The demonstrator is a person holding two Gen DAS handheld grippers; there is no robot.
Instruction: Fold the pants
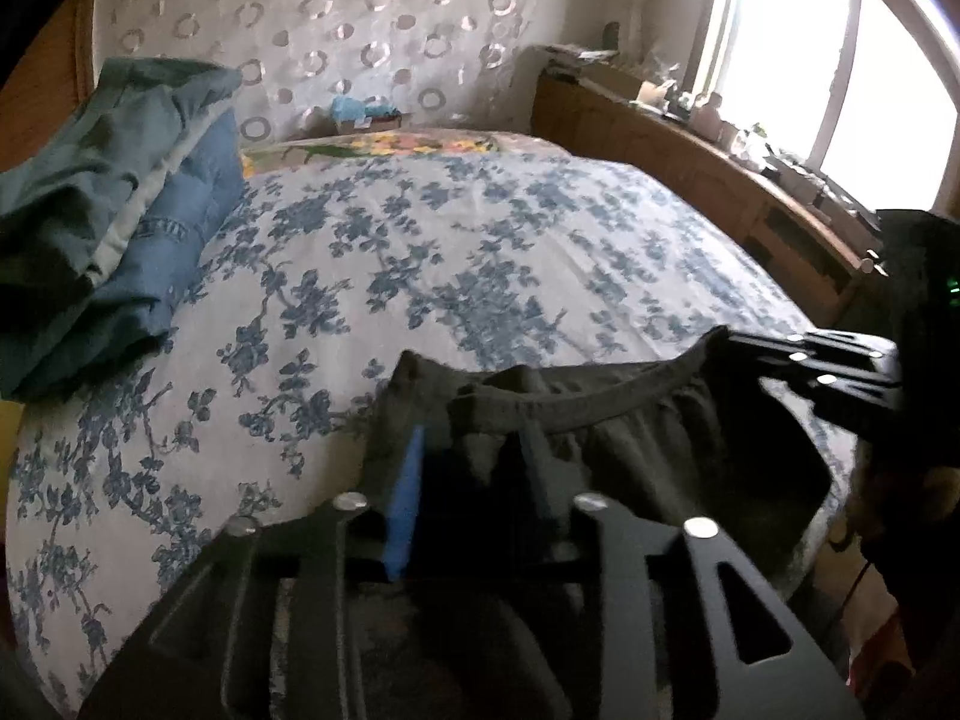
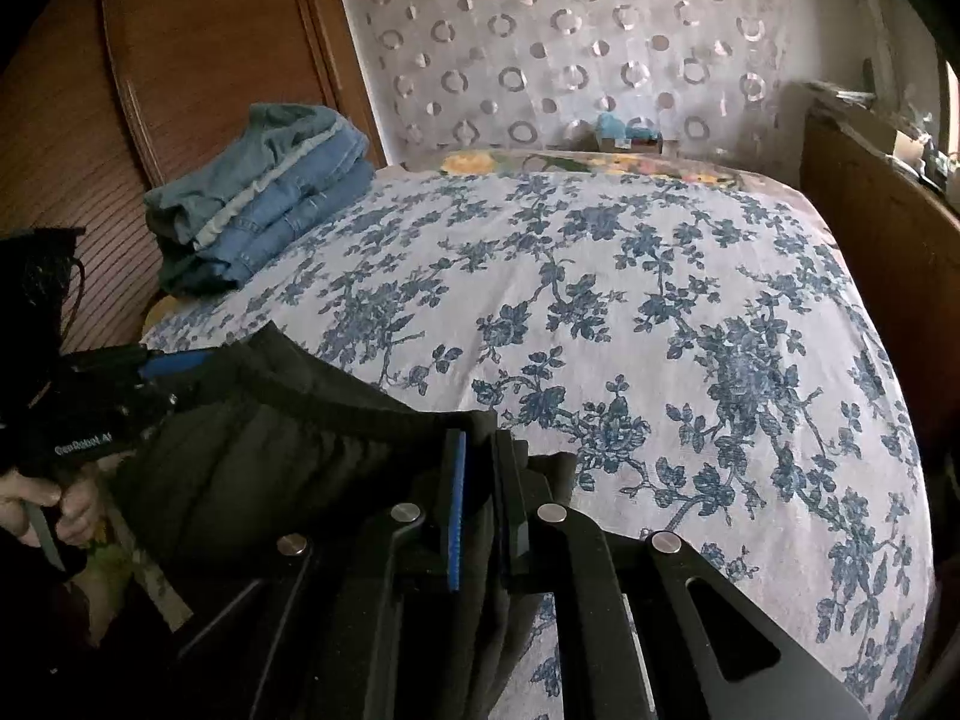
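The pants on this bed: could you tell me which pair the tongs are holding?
The dark grey pants, held at the waistband by both tongs; the blue pairs lie folded in a stack, untouched.

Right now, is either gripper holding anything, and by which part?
Both hold the dark pants by the elastic waistband: the left gripper at one end, the right gripper at the other, stretched over the bed.

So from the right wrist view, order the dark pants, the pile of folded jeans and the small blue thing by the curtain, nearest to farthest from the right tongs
1. Dark pants: clamped in the right tongs.
2. Folded jeans: far left on the bed.
3. Small blue thing: beyond the bed, against the curtain.
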